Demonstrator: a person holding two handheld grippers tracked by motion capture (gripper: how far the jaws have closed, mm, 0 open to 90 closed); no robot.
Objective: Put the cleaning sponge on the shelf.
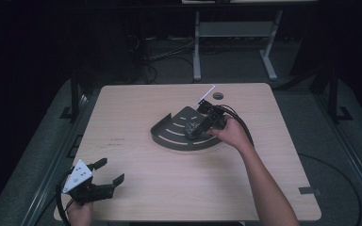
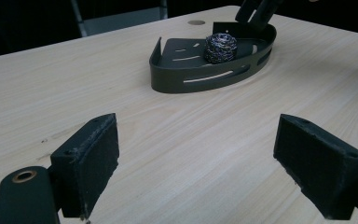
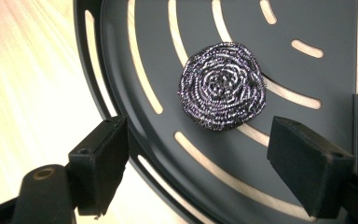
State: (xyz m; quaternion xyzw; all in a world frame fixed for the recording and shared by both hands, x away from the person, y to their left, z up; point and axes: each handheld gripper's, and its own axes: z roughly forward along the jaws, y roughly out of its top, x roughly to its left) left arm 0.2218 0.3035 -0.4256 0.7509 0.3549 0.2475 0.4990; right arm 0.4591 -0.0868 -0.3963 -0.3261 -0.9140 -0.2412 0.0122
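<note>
We are hovering the right hand-held gripper (image 3: 196, 163) wide open and empty above the steel scourer (image 3: 222, 85) lying in the dark tray (image 3: 335, 28); the scourer is sitting just ahead between its jaws. The left hand-held gripper (image 2: 196, 158) is idling open, empty, well apart.

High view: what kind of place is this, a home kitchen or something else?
Probably a lab or recording workspace, not a kitchen. A bare wooden table stands on a dark floor with loose cables behind it, and a person holds a claw tool in each hand near a dark slotted tray.

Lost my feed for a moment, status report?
Left tongs open, low over the table. Right tongs open above scourer in the tray. Nothing blocking.
</note>
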